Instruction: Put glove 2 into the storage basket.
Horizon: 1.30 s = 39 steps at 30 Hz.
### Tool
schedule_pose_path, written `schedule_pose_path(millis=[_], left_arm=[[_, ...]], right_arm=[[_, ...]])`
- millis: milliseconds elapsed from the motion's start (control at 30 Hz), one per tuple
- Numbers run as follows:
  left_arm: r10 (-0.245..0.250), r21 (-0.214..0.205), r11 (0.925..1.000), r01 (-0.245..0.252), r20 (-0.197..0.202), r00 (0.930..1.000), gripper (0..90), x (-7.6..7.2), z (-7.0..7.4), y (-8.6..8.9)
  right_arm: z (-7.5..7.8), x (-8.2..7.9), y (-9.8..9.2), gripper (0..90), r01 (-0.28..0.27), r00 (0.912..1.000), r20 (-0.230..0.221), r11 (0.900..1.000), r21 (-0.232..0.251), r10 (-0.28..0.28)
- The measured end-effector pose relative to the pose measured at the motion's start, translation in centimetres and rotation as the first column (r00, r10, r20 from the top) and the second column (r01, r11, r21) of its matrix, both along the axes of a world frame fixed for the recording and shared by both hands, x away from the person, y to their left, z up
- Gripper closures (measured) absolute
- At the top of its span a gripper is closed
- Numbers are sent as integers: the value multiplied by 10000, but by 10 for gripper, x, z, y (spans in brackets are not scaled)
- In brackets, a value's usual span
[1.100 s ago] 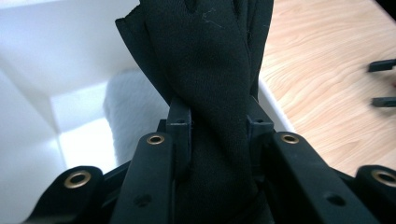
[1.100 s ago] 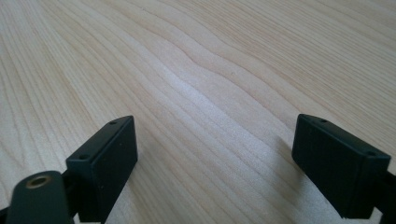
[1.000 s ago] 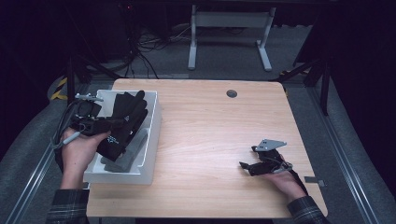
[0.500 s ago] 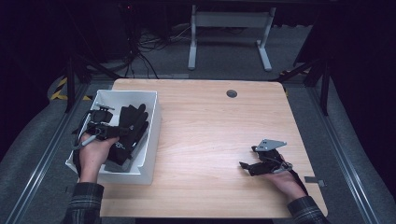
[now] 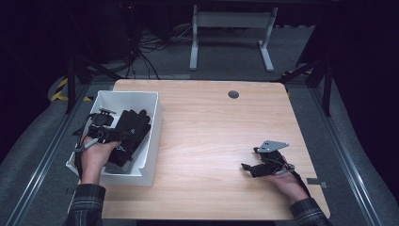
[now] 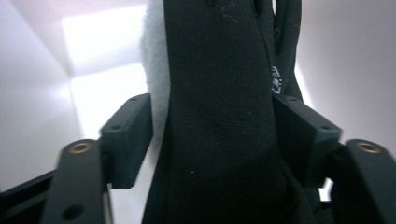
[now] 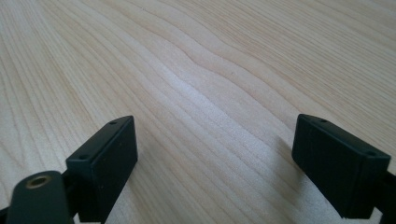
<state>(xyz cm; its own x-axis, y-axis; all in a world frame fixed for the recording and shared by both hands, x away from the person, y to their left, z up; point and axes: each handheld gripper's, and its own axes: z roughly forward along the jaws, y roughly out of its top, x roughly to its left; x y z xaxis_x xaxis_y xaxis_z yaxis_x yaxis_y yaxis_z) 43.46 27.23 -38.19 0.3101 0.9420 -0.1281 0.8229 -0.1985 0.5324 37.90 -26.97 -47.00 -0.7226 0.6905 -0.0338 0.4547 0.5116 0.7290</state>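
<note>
The white bin has slid back toward the table's left edge — the left gripper clamps the black glove inside it, likely lifting next — right gripper rests wide apart.

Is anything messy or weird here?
A bit. The white plastic bin sits crooked, hanging off the wooden table's left edge. The left hand-held gripper pinches a black fabric glove inside it. Nothing is spilled or broken.

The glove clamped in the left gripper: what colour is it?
Black fabric glove with a small white print and pale fleecy lining; clearest in the left gripper view.
</note>
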Motion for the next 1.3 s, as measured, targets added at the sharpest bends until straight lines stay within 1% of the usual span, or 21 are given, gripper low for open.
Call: schedule_pose_path(millis=[100, 167, 200, 300, 333, 500, 567, 600, 667, 767, 833, 933, 1000, 1033, 1100, 1133, 1167, 1200, 1233, 1267, 1300], left_arm=[[-34, -22, 10000, 34, 110, 9999, 259, -1, 2, 0], [-79, -19, 10000, 80, 212, 9997, 246, -1, 6, 1], [-119, -9, 9999, 120, 361, 9993, 220, -2, 10, 1], [-177, -45, 9998, 179, 464, 9988, 189, -3, 14, 1], [-315, -99, 9994, 320, 547, 9980, 186, -4, 19, 0], [-480, -121, 9987, 489, 683, 9965, 160, -5, 26, -2], [-526, -134, 9985, 539, 809, 9953, 156, -6, 30, -3], [-639, -151, 9977, 655, 871, 9941, 156, -7, 33, -3], [-796, -211, 9964, 826, 1163, 9900, 157, -9, 41, -5], [-917, -216, 9952, 951, 1254, 9879, 157, -11, 47, -7], [-1056, -254, 9936, 1102, 1398, 9845, 157, -13, 52, -11], [-1291, -383, 9898, 1370, 1631, 9781, 158, -15, 59, -18], [-1544, -536, 9846, 1665, 1811, 9713, 158, -17, 65, -25], [-1544, -536, 9846, 1665, 1811, 9713, 158, -17, 65, -25], [-1690, -569, 9816, 1825, 1879, 9675, 158, -17, 67, -30], [-1822, -605, 9784, 1975, 1977, 9632, 157, -17, 69, -36], [-1822, -605, 9784, 1975, 1977, 9632, 157, -17, 69, -36], [-1891, -654, 9763, 2062, 2053, 9603, 156, -17, 71, -41], [-1891, -654, 9763, 2062, 2053, 9603, 155, -17, 71, -41], [-1984, -691, 9737, 2172, 2121, 9569, 155, -18, 71, -46], [-1984, -691, 9737, 2172, 2121, 9569, 155, -18, 71, -46]], right_arm=[[0, 0, 0, 145, 3, 10000, -2, 10000, 1, -3], [0, 0, 0, 146, 3, 10000, 1, 10000, 2, -3], [0, 0, 0, 146, 1, 10000, 3, 10000, -1, -1], [0, 0, 0, 145, 1, 10000, 4, 10000, -1, -1], [0, 0, 0, 146, 0, 10000, 0, 10000, -1, 0], [0, 0, 0, 146, 3, 10000, 1, 10000, 0, -3], [0, 0, 0, 146, 0, 10000, 1, 10000, 2, 0], [0, 0, 0, 145, 1, 10000, 1, 10000, -1, -1], [0, 0, 0, 145, 0, 10000, 4, 10000, 1, 0], [0, 0, 0, 146, 0, 10000, 3, 10000, 1, 0], [0, 0, 0, 145, 1, 10000, 3, 10000, 1, -1], [0, 0, 0, 146, 3, 10000, -8, 10000, -2, -3], [0, 0, 0, 145, 5, 10000, -4, 10000, -1, -5], [0, 0, 0, 145, 5, 10000, -4, 10000, -1, -5], [0, 0, 0, 146, 5, 10000, -3, 10000, 0, -5], [0, 0, 0, 145, 4, 10000, -3, 10000, 1, -4], [0, 0, 0, 146, 6, 10000, -3, 10000, 0, -6], [0, 0, 0, 145, 6, 10000, -3, 10000, 1, -6], [0, 0, 0, 145, 6, 10000, -3, 10000, 1, -6], [0, 0, 0, 145, 2, 10000, -1, 10000, 1, -2], [0, 0, 0, 145, 2, 10000, -1, 10000, 1, -2]])
